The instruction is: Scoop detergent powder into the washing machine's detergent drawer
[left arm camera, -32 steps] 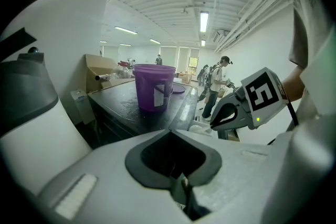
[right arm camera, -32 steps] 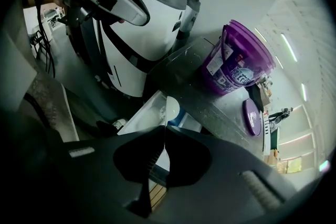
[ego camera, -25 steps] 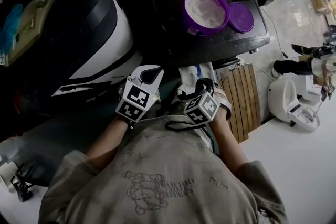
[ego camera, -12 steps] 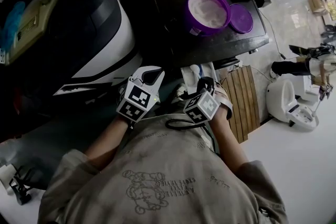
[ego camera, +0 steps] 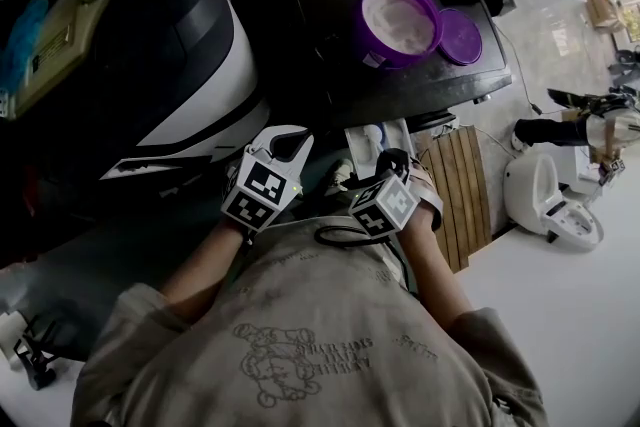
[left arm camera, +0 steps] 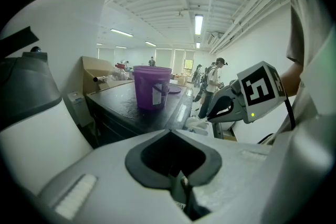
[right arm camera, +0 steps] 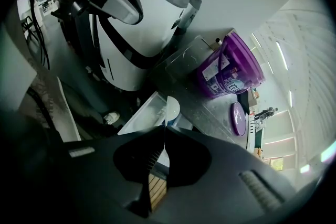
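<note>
Currently right gripper (right arm camera: pixel 163 134) clamps thin white plastic scoop (right arm camera: pixel 172 107) over white detergent drawer (right arm camera: pixel 143 114), left gripper (left arm camera: pixel 176 176) closed empty; likely emptying step, next needs a refill from far purple powder tub (right arm camera: pixel 231 68).

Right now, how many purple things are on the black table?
2: an open tub holding white powder, and a lid lying flat beside it, to its right in the head view. None seem hidden.

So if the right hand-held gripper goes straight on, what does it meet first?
Likely the open detergent drawer, right by the white scoop it grips; the purple tub sits farther on. Depth unclear.
</note>
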